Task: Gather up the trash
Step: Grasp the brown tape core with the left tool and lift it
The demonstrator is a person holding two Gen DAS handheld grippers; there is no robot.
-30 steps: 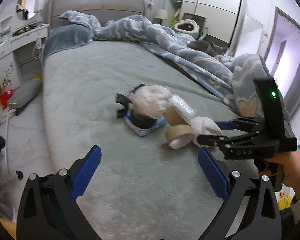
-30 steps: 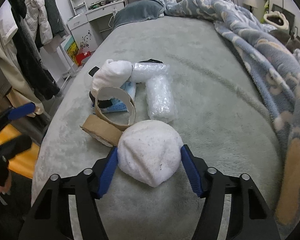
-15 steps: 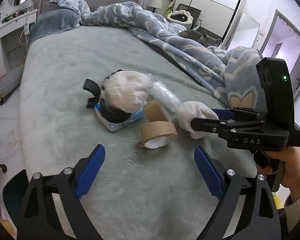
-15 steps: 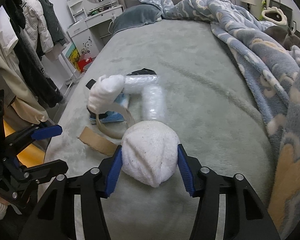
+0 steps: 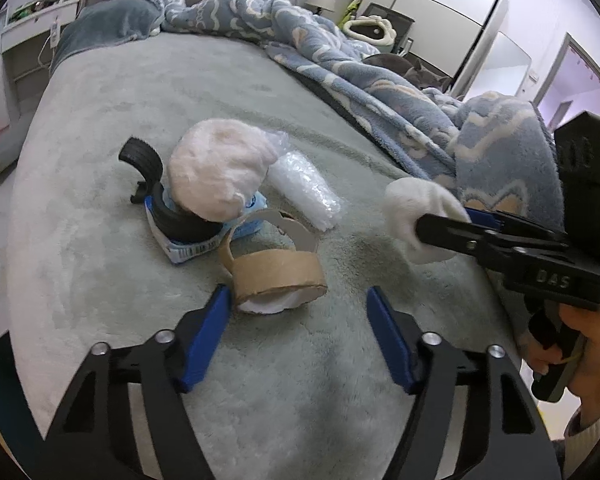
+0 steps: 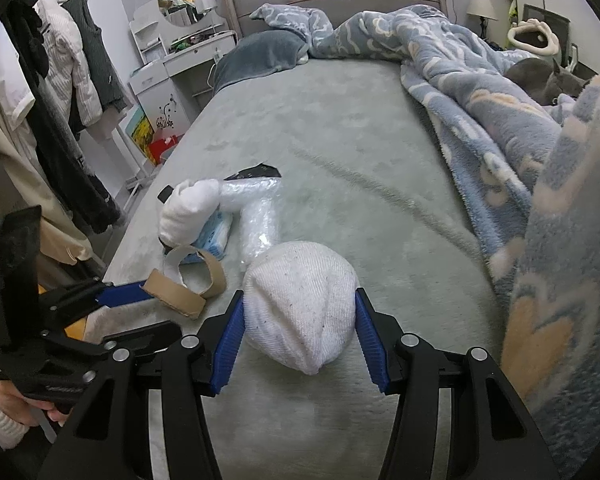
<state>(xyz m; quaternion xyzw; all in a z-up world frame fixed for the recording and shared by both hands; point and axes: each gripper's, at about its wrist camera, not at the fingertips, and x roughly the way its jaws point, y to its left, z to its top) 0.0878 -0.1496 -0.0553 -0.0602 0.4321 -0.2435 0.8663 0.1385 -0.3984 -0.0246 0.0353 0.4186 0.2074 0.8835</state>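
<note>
The raised letters "DAS" stand on the side of the black plastic right gripper (image 5: 440, 222), on its body behind the fingers. The crumpled blue-and-white plastic wrapper (image 5: 192, 250) carries a barcode, digits too small to read.

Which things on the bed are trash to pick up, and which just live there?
Trash: white wad in right gripper, cardboard tape ring, bubble wrap, blue packet.

Just there: blanket, pillow, grey cat.

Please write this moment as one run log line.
right gripper: shut on sock | left gripper: open, at tape core | bed
</note>
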